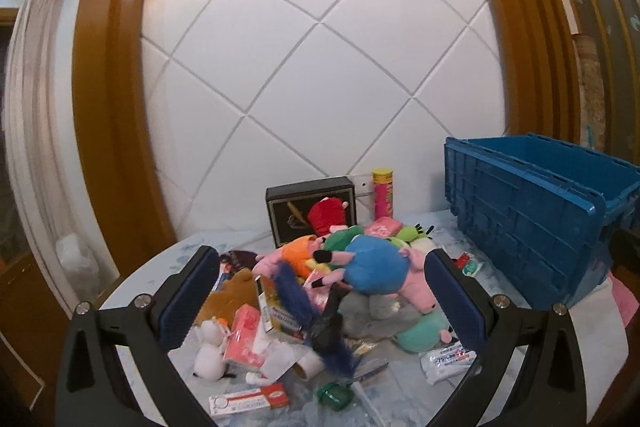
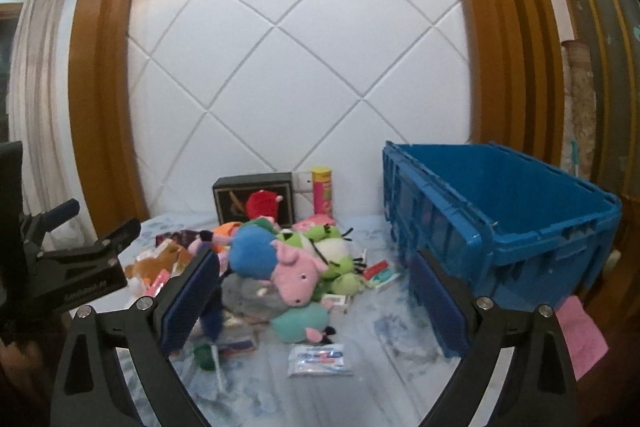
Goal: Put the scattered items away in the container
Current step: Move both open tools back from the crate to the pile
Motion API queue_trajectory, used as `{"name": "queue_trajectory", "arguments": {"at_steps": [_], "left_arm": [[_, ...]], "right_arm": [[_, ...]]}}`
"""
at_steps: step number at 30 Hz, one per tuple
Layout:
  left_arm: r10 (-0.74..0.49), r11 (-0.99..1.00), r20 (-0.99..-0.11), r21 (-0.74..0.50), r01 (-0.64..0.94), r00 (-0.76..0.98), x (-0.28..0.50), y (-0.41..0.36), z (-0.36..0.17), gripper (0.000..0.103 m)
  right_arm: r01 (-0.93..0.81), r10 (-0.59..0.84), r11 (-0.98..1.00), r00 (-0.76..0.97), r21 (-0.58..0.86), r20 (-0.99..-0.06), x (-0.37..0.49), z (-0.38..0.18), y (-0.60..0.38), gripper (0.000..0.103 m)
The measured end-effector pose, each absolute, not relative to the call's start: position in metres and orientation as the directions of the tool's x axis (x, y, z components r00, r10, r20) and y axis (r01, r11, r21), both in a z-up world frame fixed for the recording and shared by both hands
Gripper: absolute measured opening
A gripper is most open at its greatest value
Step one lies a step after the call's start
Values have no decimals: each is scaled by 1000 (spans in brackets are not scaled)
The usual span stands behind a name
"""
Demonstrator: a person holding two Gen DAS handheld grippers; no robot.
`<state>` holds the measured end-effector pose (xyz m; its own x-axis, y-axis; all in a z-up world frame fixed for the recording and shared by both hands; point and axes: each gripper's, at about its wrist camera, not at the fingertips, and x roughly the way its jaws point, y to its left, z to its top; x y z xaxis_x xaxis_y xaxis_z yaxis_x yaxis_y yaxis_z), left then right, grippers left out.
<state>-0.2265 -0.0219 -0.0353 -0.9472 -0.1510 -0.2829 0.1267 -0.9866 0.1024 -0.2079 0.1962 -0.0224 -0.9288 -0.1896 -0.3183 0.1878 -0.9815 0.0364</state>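
Note:
A heap of plush toys lies mid-table: a blue plush point(image 1: 376, 263), a pink pig point(image 2: 298, 273), a green plush point(image 2: 320, 233) and a mint one point(image 2: 300, 321). Small packets lie scattered around the heap, among them a tissue pack point(image 2: 320, 355) and a red-and-white box point(image 1: 250, 401). The blue crate point(image 2: 500, 219) stands to the right, and what shows of its inside is bare. My left gripper point(image 1: 320, 299) hovers open before the heap, gripping nothing. My right gripper point(image 2: 314, 303) is open too, between heap and crate, with nothing in its jaws.
A black box point(image 1: 312, 211) and a yellow-and-pink can point(image 1: 383, 193) stand at the back against the white padded wall. A pink cloth point(image 2: 580, 335) hangs off the table's right edge. In the right wrist view, the left gripper's body point(image 2: 80, 267) shows at the far left.

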Motion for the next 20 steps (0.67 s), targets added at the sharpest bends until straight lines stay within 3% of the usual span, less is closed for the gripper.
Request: {"name": "queue_trajectory", "arguments": {"at_steps": [5,12,20], "left_arm": [[-222,-974,-279,107,200,-934,-217,-31,-40,103],[-196,-980,-305,46,192,-932,-215,-35,-50,103],[-227,-974,-297,64,218,-928,-210,-23,-55,103]], "right_arm": [[207,-205,-978,-926,29,-317,-203,-20,190,98],[231,-224,-973,-912,22,-344,-202,-27,197,98],[247,-244,-968,-907,34,-343,-205,-25,214,98]]}}
